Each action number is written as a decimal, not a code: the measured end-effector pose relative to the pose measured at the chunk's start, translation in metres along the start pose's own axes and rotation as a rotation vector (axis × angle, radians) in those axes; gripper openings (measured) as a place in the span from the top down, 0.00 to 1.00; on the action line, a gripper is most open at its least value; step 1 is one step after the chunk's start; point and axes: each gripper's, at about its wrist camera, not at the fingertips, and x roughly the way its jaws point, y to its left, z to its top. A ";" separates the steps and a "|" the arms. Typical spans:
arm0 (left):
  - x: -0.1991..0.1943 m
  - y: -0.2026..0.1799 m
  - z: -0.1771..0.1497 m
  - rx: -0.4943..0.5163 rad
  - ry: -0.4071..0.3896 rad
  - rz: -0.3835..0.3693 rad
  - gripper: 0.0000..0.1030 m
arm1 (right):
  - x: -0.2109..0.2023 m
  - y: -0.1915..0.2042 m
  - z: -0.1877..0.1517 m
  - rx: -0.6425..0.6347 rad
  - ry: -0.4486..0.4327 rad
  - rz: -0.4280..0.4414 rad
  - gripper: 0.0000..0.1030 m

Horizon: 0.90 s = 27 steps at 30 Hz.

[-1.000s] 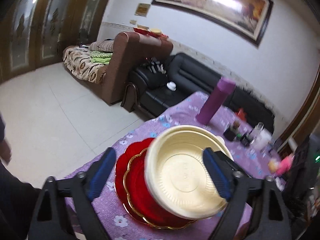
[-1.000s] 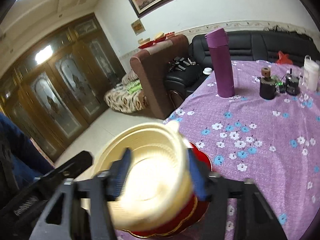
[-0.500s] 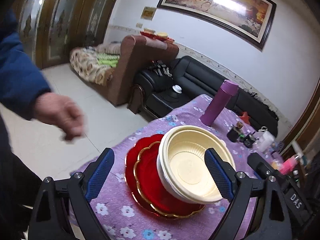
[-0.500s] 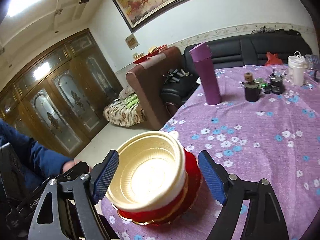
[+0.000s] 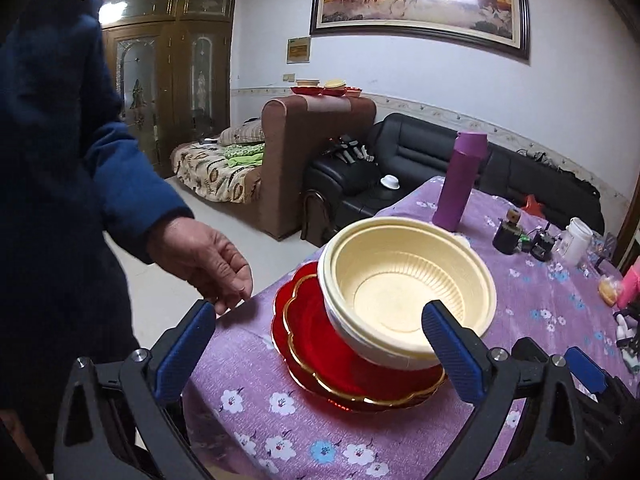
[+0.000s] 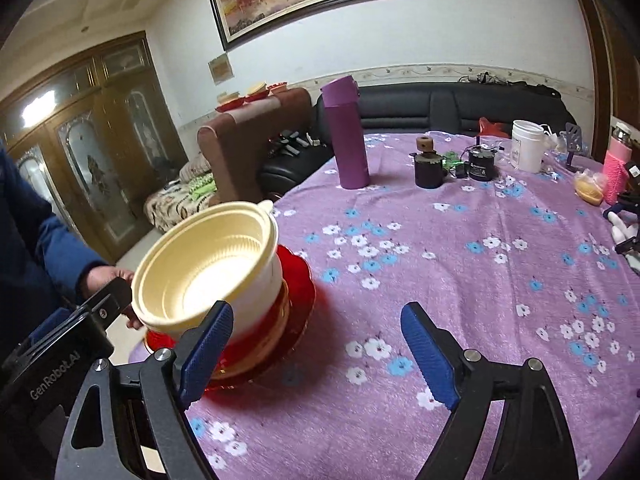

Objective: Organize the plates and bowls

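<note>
Cream bowls stacked on red plates at the bench corner.

Two nested cream plastic bowls (image 5: 404, 292), ribbed inside, are seen tilted on a stack of glossy red scalloped plates (image 5: 320, 356); a gold rim is shown on the upper plate. The stack is set flat on the purple flowered bench (image 6: 460, 280), near its edge.

Two bowls (image 5: 404, 292) (nested), two plates (image 5: 316, 344)

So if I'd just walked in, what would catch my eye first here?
Probably the stacked cream bowls, sitting tilted on red gold-rimmed plates at the near corner of the purple flowered tablecloth. Behind them stands a tall purple flask. Both grippers, left and right, hang open and empty.
</note>
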 end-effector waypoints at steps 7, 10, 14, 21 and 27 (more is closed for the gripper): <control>-0.013 -0.005 -0.003 0.027 -0.045 0.048 0.00 | 0.006 -0.003 -0.009 -0.007 0.044 -0.010 0.13; -0.021 -0.009 -0.005 0.036 -0.067 0.094 0.00 | 0.004 0.003 -0.014 -0.034 0.051 -0.020 0.13; -0.027 -0.012 -0.014 0.041 -0.079 0.128 0.00 | 0.000 0.008 -0.021 -0.060 0.056 -0.017 0.13; -0.028 -0.025 -0.020 0.109 -0.017 0.073 0.00 | -0.005 0.016 -0.032 -0.100 0.072 -0.026 0.13; -0.024 -0.018 -0.020 0.071 0.049 0.022 0.00 | -0.006 0.020 -0.035 -0.113 0.077 -0.028 0.13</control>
